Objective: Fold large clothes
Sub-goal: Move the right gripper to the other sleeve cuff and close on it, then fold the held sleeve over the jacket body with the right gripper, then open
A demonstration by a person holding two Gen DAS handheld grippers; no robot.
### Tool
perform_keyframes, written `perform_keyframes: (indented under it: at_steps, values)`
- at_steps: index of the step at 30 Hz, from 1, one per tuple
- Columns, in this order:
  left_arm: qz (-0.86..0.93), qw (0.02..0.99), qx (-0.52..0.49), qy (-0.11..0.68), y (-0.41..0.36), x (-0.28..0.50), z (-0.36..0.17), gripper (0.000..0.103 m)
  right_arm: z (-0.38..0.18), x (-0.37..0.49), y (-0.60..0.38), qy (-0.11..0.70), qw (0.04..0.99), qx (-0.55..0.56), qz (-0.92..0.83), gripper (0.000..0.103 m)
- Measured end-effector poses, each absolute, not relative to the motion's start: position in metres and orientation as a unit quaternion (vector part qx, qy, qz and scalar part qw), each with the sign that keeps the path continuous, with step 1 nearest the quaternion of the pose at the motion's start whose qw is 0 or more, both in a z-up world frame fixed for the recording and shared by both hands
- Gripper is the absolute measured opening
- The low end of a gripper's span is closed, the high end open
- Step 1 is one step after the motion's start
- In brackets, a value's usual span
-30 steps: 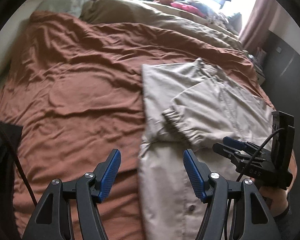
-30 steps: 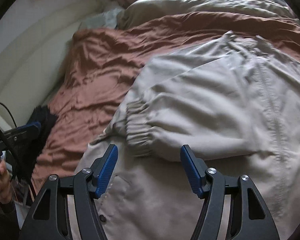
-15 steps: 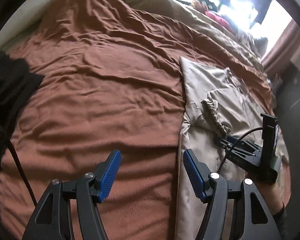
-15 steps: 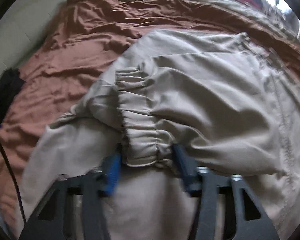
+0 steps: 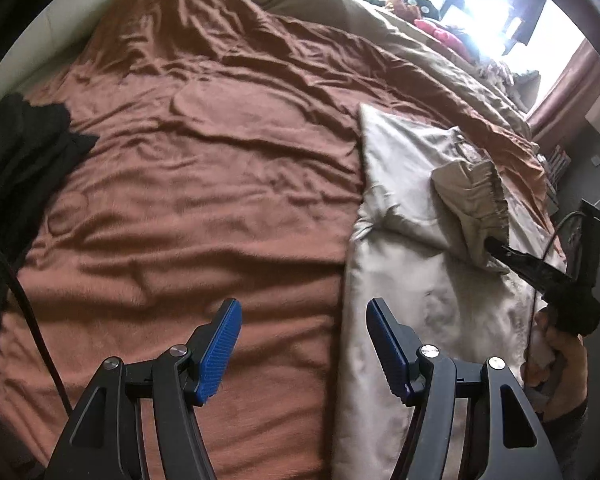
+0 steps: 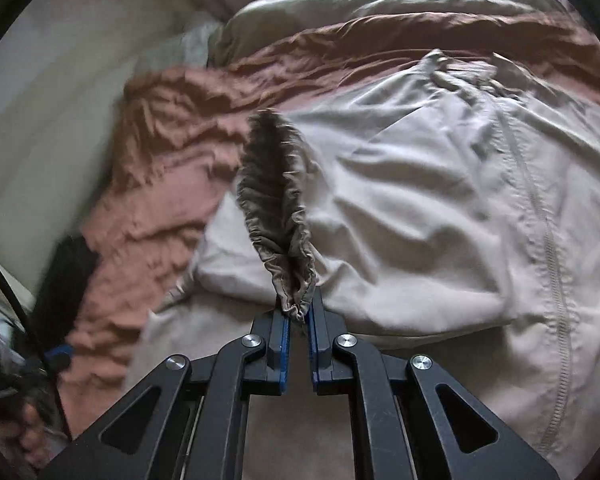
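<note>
A beige jacket [image 6: 440, 208] lies on the rust-brown bedspread [image 5: 188, 184], its zip running down the right side in the right wrist view. My right gripper [image 6: 298, 312] is shut on the elastic sleeve cuff [image 6: 280, 208], which stands up lifted off the jacket body. In the left wrist view the same jacket [image 5: 404, 280] lies at the right, with the raised cuff [image 5: 480, 208] pinched by the right gripper [image 5: 494, 245]. My left gripper [image 5: 302, 344] hangs open over the bedspread beside the jacket's left edge, nothing between its fingers.
A black garment [image 5: 24, 160] lies at the bed's left edge. A beige duvet [image 5: 380, 36] is bunched at the far side, below a bright window with curtains [image 5: 572, 80]. A hand [image 5: 556, 356] holds the right gripper's handle. A pale wall [image 6: 40, 120] runs along the left.
My right gripper closed on the sleeve cuff and lifted it off the jacket. My left gripper shifted left, so that it hangs over the bedspread rather than the jacket, still open.
</note>
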State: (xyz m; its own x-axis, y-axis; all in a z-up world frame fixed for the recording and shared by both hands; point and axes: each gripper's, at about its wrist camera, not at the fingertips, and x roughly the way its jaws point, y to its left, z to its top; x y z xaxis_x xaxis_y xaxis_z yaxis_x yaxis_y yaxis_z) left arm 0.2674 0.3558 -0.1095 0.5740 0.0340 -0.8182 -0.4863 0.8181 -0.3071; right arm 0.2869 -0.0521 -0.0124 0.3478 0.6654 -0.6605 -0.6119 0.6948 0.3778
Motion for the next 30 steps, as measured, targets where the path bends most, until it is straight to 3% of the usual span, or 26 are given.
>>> perform_keyframes:
  at_steps: [9, 17, 22, 23, 26, 28, 30]
  values:
    - [0.139, 0.856, -0.245, 0.434, 0.338, 0.297, -0.099, 0.066, 0.003, 0.312, -0.172, 0.392, 0.829, 0.164, 0.363, 0.004]
    - [0.122, 0.857, -0.24, 0.439, 0.317, 0.324, -0.102, 0.066, 0.006, 0.316, -0.254, 0.368, 0.86, 0.202, 0.29, 0.005]
    - [0.119, 0.857, -0.235, 0.444, 0.308, 0.333, -0.107, 0.066, -0.009, 0.328, -0.303, 0.386, 0.874, 0.226, 0.187, 0.01]
    - [0.119, 0.856, -0.236, 0.445, 0.307, 0.334, -0.108, 0.066, -0.016, 0.332, -0.313, 0.397, 0.866, 0.244, 0.181, 0.013]
    - [0.118, 0.854, -0.24, 0.447, 0.305, 0.338, -0.111, 0.066, -0.026, 0.333, -0.333, 0.406, 0.856, 0.278, 0.157, 0.033]
    - [0.117, 0.853, -0.24, 0.448, 0.303, 0.34, -0.112, 0.066, -0.028, 0.329, -0.345, 0.403, 0.849, 0.303, 0.159, 0.065]
    - [0.116, 0.853, -0.237, 0.451, 0.3, 0.341, -0.114, 0.066, -0.024, 0.322, -0.349, 0.4, 0.845, 0.315, 0.164, 0.066]
